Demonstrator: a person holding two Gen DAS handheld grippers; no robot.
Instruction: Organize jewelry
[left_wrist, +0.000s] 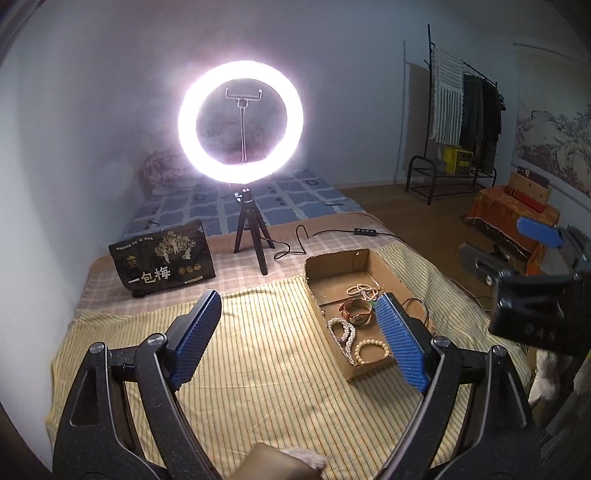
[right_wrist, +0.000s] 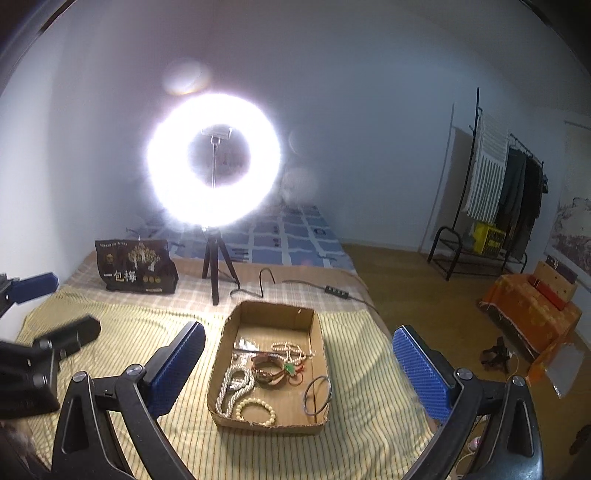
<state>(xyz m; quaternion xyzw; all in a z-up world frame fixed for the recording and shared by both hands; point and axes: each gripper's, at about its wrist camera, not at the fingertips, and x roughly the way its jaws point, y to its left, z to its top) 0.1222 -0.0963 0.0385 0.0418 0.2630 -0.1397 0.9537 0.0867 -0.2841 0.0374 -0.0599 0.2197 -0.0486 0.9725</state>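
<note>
A shallow cardboard box (right_wrist: 271, 314) (left_wrist: 334, 264) lies on the striped yellow bedcover. In it are a white pearl necklace (right_wrist: 232, 387), a cream bead bracelet (right_wrist: 256, 410), a brown-strap watch (right_wrist: 267, 373), a small bead string (right_wrist: 291, 350), a metal bangle (right_wrist: 317, 397) and a green pendant (right_wrist: 290, 368). My right gripper (right_wrist: 299, 362) is open and empty, its jaws wide either side of the box. My left gripper (left_wrist: 299, 325) is open and empty, to the box's left. The right gripper's blue pad (left_wrist: 539, 230) shows at the right of the left wrist view.
A lit ring light on a small tripod (right_wrist: 214, 266) stands behind the box, its cable and switch (right_wrist: 336, 291) trailing right. A black snack bag (right_wrist: 135, 271) stands at back left. The bed's right edge drops to the floor beside an orange-draped box (right_wrist: 532, 310).
</note>
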